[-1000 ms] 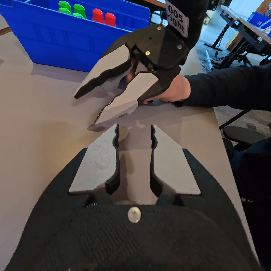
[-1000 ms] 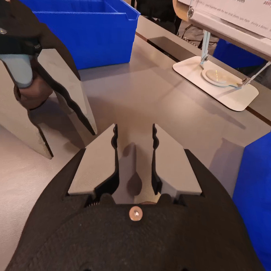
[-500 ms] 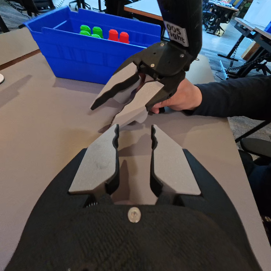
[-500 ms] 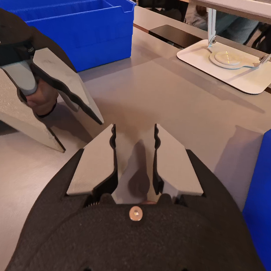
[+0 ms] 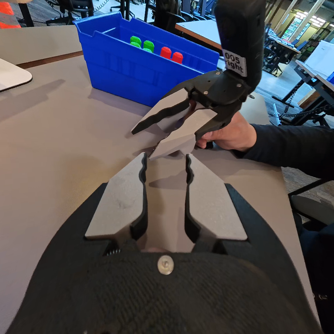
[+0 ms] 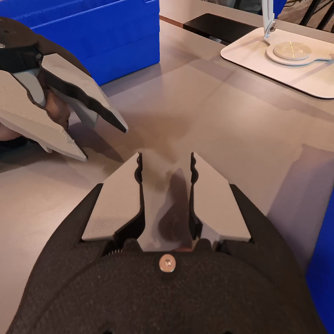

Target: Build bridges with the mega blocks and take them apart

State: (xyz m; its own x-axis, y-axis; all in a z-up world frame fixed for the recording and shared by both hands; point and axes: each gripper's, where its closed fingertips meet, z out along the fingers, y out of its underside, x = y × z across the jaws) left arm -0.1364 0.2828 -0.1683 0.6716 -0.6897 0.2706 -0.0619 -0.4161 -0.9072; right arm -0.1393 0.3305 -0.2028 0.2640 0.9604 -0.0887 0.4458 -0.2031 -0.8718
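I have both tools low over the bare middle of the table (image 5: 54,144) with nothing in either. The left gripper (image 5: 165,159) stands with its fingers apart on air, and the right gripper (image 6: 166,155) is spread likewise, because no block has been fetched. The mega blocks, green (image 5: 142,44) and red (image 5: 171,54), sit inside the blue bin (image 5: 137,75) toward the table's far edge, studs up. I judge building hasn't begun; the tools idle nose to nose, ready to reach in.

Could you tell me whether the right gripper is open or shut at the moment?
Open: the right gripper has parted fingertips with only bare table between them.
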